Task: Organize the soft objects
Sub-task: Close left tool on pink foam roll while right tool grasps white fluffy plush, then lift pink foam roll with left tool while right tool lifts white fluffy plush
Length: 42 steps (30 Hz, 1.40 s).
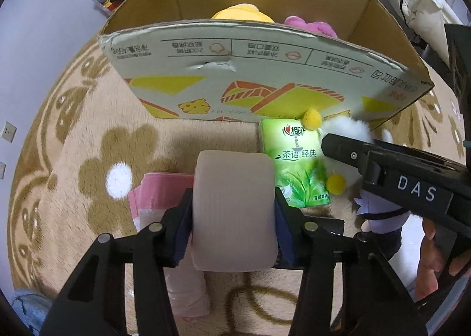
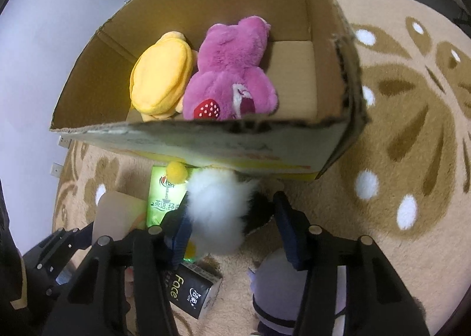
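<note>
My left gripper (image 1: 234, 218) is shut on a beige soft block (image 1: 234, 212) and holds it above the rug, in front of the cardboard box (image 1: 265, 77). The block also shows in the right wrist view (image 2: 117, 215). My right gripper (image 2: 232, 227) is open around a white fluffy plush (image 2: 219, 212) with yellow pompoms (image 2: 176, 172); its left pad touches the plush, the right pad stands apart. The right gripper shows in the left wrist view (image 1: 338, 144) over that plush (image 1: 347, 130). Inside the box (image 2: 206, 136) lie a yellow plush (image 2: 162, 80) and a pink bear (image 2: 232, 71).
A green tissue pack (image 1: 297, 165) lies on the beige flower rug (image 1: 88, 144) against the box. A pink pack (image 1: 159, 191) lies under my left gripper. A black tissue pack (image 2: 191, 292) and a lavender plush (image 2: 276, 292) lie near my right gripper.
</note>
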Tool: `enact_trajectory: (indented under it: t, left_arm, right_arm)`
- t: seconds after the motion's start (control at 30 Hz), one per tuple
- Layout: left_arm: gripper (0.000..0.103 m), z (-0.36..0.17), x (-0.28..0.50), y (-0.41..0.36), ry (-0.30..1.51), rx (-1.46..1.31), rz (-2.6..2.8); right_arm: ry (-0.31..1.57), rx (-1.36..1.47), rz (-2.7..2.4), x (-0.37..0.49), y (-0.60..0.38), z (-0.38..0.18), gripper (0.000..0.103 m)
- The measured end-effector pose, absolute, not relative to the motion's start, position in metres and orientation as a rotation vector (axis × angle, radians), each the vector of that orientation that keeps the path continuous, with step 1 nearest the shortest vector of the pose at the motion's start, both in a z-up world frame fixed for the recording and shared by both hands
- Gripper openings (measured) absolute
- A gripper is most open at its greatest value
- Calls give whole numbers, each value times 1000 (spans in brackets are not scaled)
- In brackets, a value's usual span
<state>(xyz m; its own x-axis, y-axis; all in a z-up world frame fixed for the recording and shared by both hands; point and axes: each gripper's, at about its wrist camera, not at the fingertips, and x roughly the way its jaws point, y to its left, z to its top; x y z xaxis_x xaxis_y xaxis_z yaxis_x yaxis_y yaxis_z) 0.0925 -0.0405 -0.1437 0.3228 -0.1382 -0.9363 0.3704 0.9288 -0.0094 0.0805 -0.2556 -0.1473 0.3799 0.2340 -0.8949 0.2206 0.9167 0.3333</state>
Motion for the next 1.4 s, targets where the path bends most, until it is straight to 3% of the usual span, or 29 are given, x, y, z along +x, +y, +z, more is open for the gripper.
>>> enact_trajectory:
  t: [0.93,1.4]
  left_arm:
    - [30,-123,71,-46,1134,249,-327]
    - [30,-103,64,-38,1063,232,-318]
  right_arm:
    - [1145,422,-32,65,-261,-131,54]
    - [1111,418,-32,50,-258,-115,54]
